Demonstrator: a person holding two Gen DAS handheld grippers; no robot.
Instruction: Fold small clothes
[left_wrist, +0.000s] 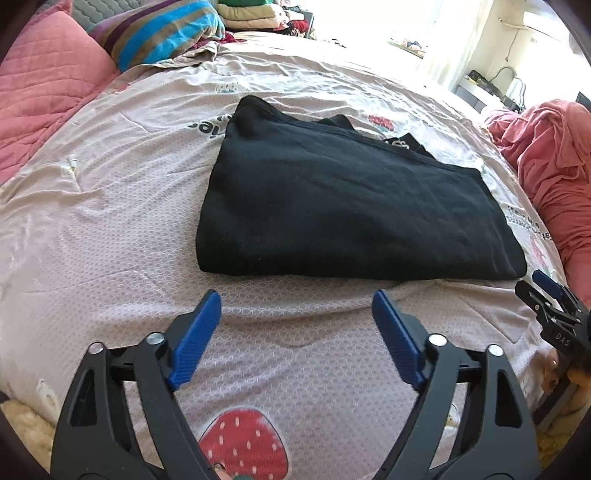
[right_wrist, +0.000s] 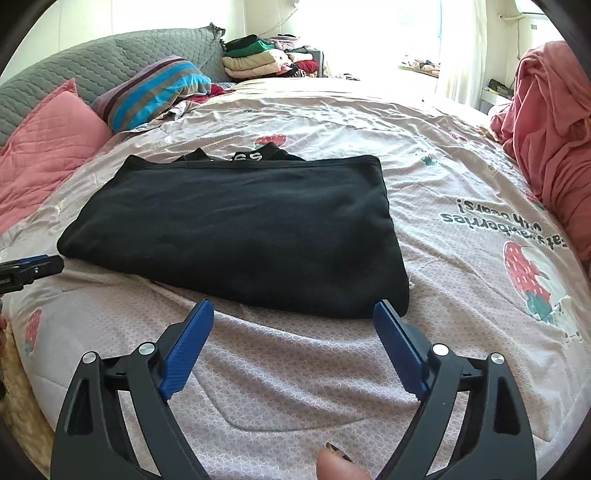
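Broadly, progress: mostly done by the look of it.
Bedspread (left_wrist: 110, 206): beneath both tools.
Black garment (left_wrist: 343, 206): folded flat, just beyond both sets of fingertips; perhaps another fold left.
Left gripper (left_wrist: 295, 306): spread wide, empty.
Right gripper (right_wrist: 293, 315): spread wide, empty.

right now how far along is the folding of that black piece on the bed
Done, by the look of it: the black garment lies folded in a flat stack on the bedsheet, edges roughly aligned. In hand: nothing. The left gripper and right gripper are both open and empty, just short of its near edge. Left: perhaps one more fold, or setting it aside.
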